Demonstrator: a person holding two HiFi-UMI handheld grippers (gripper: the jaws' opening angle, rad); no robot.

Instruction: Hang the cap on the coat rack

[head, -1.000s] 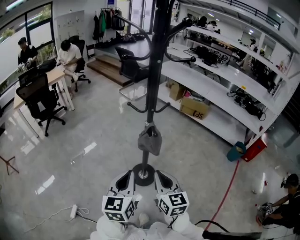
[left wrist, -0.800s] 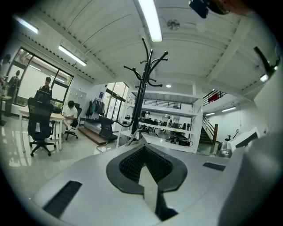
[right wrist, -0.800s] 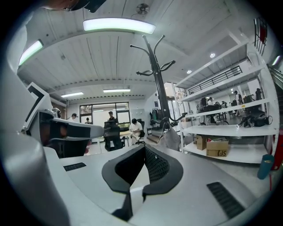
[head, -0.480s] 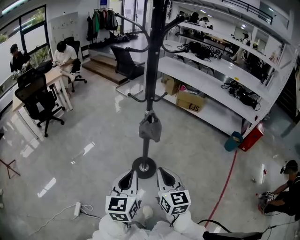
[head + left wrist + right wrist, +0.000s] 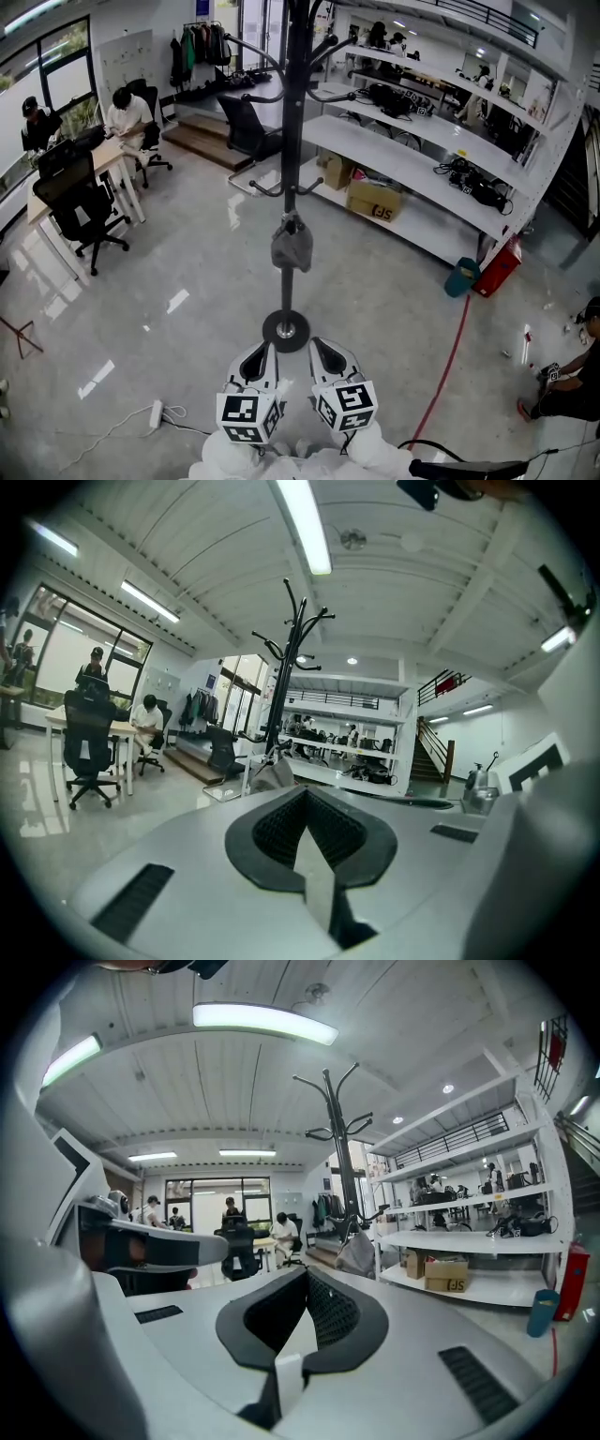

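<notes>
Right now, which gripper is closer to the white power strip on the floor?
Left. In the head view the left gripper is just right of the power strip; the right gripper lies farther right.

1 cap (image 5: 292,248), 1 coat rack (image 5: 294,141)

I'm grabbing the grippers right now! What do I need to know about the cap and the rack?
Left gripper: shut, empty.
Right gripper: shut, empty.
Both are held side by side, short of the rack's base.
Cap: hangs low on the coat rack, apart from both grippers.
Done: the cap looks hung.
Left: likely nothing; maybe check that it sits firm.
</notes>
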